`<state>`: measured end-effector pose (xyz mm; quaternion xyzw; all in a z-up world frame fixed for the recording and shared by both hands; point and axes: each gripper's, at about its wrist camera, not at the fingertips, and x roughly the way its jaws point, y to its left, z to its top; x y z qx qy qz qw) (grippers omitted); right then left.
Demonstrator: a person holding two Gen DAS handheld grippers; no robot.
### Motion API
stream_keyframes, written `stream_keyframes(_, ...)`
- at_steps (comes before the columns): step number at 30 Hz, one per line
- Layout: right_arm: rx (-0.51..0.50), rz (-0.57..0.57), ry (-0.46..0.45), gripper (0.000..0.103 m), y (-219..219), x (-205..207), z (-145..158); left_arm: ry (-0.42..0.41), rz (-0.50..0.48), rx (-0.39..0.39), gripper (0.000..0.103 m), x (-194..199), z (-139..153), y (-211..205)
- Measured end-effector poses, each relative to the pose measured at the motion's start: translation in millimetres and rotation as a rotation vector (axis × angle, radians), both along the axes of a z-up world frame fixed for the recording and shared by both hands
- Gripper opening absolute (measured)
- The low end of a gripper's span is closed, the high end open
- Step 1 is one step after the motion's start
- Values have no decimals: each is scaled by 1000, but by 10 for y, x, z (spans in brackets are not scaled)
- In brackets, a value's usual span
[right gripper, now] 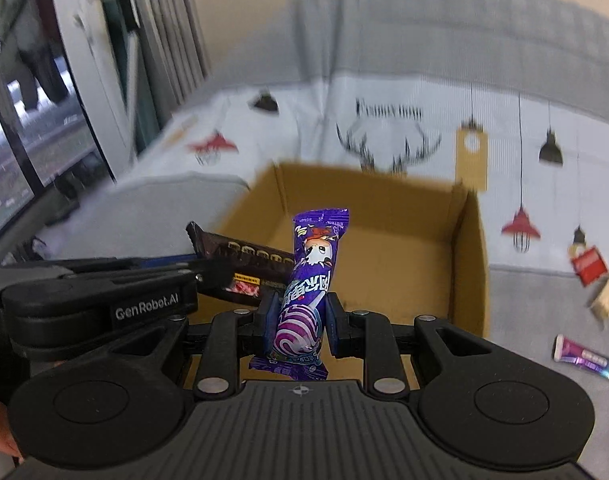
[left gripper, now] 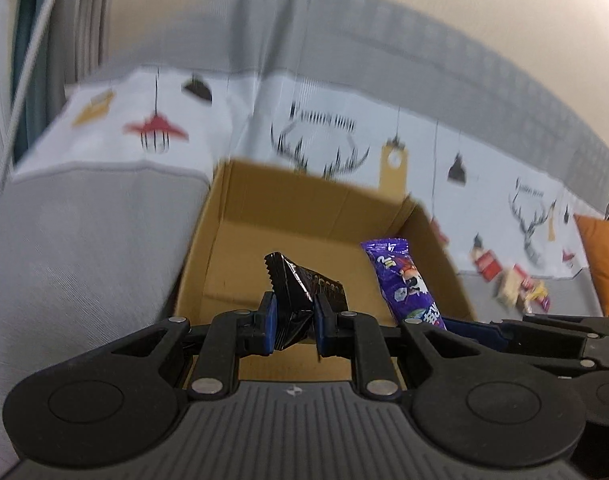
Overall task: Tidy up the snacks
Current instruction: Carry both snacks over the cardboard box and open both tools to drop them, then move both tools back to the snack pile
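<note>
On sofa seat (right gripper: 384,96), near left edge, cardboard box (right gripper: 470,248) sits open-topped, ready for snacks. My left gripper (left gripper: 294,322) clamps black wrapper (left gripper: 300,292) over box; my right gripper (right gripper: 298,322) clamps purple wrapper (right gripper: 310,280) upright beside it, for drop-in, I judge. Loose snacks (right gripper: 588,360) lie toward right edge.

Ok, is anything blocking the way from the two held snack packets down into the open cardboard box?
Nothing visible. The black packet in the left gripper and the purple packet in the right gripper both hang over the open brown cardboard box, whose visible floor looks bare, with no flap over it.
</note>
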<state>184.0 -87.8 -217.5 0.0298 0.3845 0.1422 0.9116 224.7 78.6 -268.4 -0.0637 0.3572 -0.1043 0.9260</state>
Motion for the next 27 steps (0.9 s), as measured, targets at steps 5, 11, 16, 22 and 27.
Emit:
stream_keyframes(5,-33,-13,100,26,11,185,-446,75,-23,9,20,183,-370,17)
stream_keyframes(11,-46,-11,171,26,66,226,-728,119,-41,3,20,208,-569,68)
stream_keyframes(16,-75,-11,130,28,122,169,-682,121,-17,-31,33,102,-481,152)
stream_keyframes(22,23,-8,52,97,-60,47,-472,20,-26,-5,91,-157,-70,55)
stream_keyframes(27,-1,-12,-77,102,-317,-200,-308,-23,-67,15,94,-369,182,-218)
